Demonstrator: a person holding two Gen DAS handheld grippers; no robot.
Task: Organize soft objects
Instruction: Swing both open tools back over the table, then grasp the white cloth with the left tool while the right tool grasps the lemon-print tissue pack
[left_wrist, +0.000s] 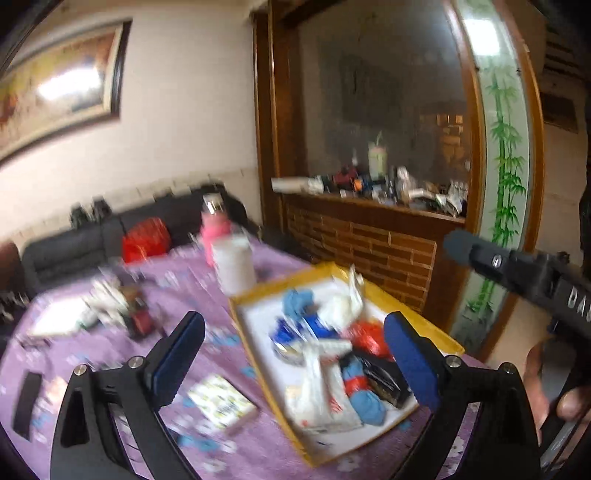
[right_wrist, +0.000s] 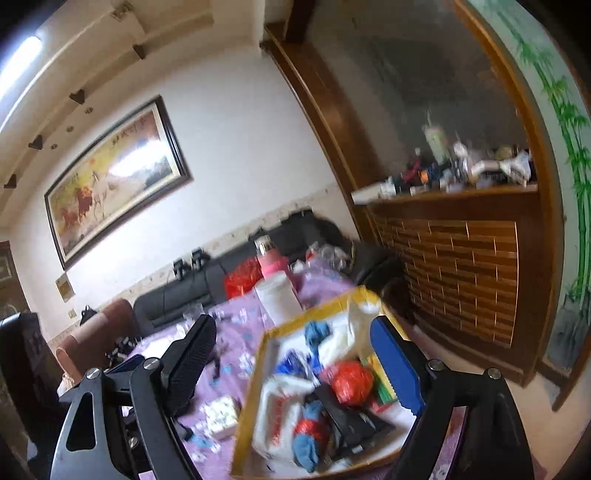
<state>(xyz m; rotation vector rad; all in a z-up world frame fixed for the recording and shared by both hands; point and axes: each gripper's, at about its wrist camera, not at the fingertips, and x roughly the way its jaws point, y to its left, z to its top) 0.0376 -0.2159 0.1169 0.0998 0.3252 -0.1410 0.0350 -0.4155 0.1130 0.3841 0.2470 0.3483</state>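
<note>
Both grippers stood wide and empty — the left gripper and the right gripper above the yellow-rimmed tray. Plastic bags, blue cloth and a red bundle already lay inside — the task looked nearly done.

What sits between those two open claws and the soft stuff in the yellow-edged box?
Nothing visible. Both the left gripper and right gripper hang open and empty above the box, with only air between them and the bags and cloth bundles piled inside it.
</note>
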